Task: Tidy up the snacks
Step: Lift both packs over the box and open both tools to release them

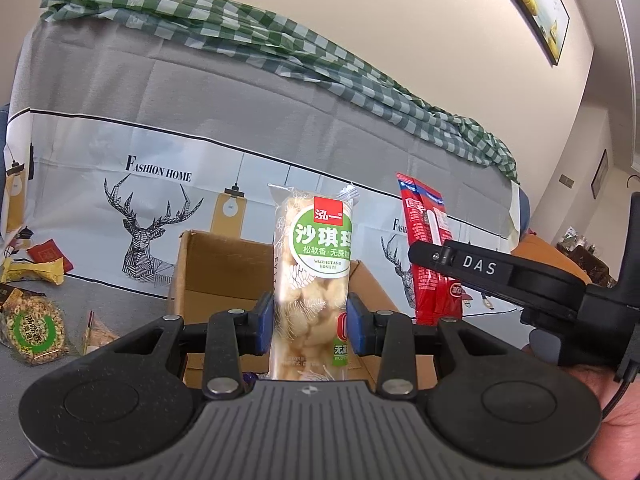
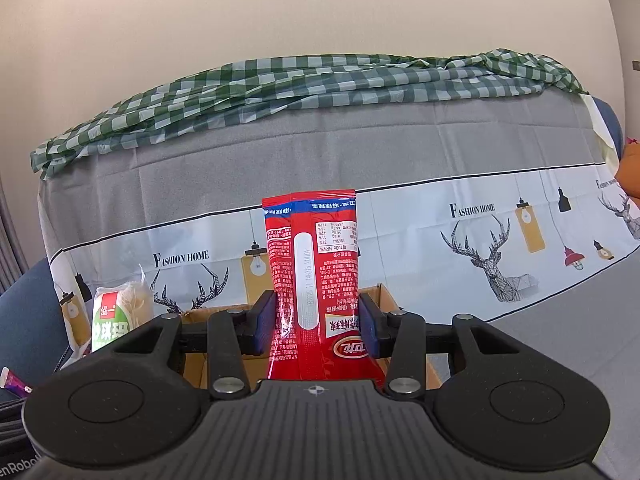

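Left wrist: pastry pack (image 1: 312, 280) between fingers (image 1: 264, 320).

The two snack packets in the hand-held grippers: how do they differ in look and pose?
The clear packet with a green round label shows pale puffed pieces inside; the red packets are opaque. The left hand-held gripper holds one clear packet with its print upright; the right hand-held gripper holds two overlapping red packets with their print upside down. Both stand upright above the cardboard box.

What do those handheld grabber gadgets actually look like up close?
Each is matte black plastic: a ribbed grey-black body, two round discs, hinged link bars with silver rivets, and blue pads on the fingers. The right gripper, seen from the side, carries white "DAS" lettering and a thin black cable.
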The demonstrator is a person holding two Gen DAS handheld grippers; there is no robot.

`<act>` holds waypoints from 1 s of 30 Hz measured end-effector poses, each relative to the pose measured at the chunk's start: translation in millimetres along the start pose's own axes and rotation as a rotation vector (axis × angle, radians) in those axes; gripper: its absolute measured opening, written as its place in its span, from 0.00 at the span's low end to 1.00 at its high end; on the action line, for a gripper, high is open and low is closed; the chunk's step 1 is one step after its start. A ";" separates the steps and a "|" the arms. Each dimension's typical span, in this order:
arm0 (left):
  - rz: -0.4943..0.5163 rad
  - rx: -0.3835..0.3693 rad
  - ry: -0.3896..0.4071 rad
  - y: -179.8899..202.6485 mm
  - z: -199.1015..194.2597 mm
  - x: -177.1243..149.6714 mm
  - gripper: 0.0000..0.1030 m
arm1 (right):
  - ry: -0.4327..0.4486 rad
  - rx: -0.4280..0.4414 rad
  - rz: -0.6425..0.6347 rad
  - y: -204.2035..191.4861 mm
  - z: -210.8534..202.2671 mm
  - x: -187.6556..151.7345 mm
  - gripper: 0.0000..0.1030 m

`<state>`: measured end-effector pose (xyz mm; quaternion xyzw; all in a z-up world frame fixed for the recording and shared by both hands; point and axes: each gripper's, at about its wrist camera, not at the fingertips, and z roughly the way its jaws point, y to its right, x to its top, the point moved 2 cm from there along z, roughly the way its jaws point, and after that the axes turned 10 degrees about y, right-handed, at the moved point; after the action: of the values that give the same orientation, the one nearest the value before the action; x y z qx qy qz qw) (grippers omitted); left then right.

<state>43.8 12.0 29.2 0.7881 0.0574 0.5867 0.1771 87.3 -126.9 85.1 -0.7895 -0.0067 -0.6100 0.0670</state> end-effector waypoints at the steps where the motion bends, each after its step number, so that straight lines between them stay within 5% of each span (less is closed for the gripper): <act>1: 0.001 -0.004 0.000 -1.0 0.2 0.6 0.39 | 0.000 0.000 0.000 -0.1 0.0 -0.1 0.44; 21: 0.035 -0.071 -0.002 5.8 -1.9 -1.7 0.40 | 0.001 -0.001 0.006 1.5 0.5 1.3 0.44; 23: 0.033 -0.076 -0.005 6.1 -1.4 -1.6 0.53 | -0.001 0.000 0.006 1.7 1.0 1.3 0.45; 25: 0.024 -0.078 -0.002 4.7 -2.6 -1.7 0.63 | -0.002 -0.012 -0.002 1.1 1.5 0.4 0.48; 27: 0.015 -0.070 -0.001 2.6 -2.3 -0.9 0.63 | 0.001 -0.036 -0.005 1.5 1.0 -0.9 0.71; 30: -0.002 -0.037 -0.010 -2.8 -0.7 -0.5 0.63 | -0.004 -0.047 0.004 3.3 1.3 -2.3 0.73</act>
<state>43.3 14.6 28.0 0.7876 0.0463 0.5835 0.1924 88.3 -129.8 82.2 -0.7920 0.0092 -0.6084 0.0496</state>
